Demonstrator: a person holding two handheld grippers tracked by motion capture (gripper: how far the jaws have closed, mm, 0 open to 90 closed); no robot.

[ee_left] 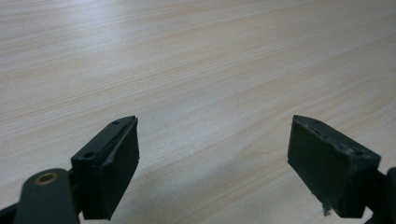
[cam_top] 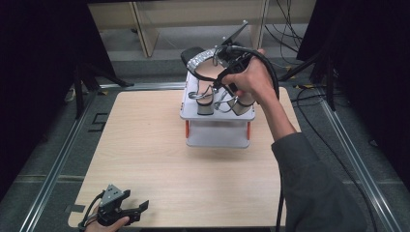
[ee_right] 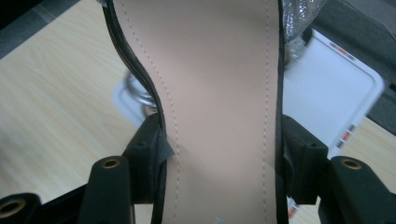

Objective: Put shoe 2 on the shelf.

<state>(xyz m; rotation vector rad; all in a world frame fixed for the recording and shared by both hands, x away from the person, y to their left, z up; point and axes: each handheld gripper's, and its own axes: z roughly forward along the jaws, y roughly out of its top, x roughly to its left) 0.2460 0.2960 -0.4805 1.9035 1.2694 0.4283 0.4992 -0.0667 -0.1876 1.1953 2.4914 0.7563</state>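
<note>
I'm seeing pale wood-grain table (ee_left: 196, 60) looking smooth with a soft sheen, my right gripper (ee_right: 219, 158) pressing matt stitched leather-like insole (ee_right: 219, 93), sandal's sparkly strap (cam_top: 199, 60) glinting, white stand (cam_top: 217, 137) looking smooth plastic

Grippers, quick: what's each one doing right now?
Left gripper: open, empty, over the bare table.
Right gripper: shut on the sandal, jaws pressed against both edges of its sole.
</note>
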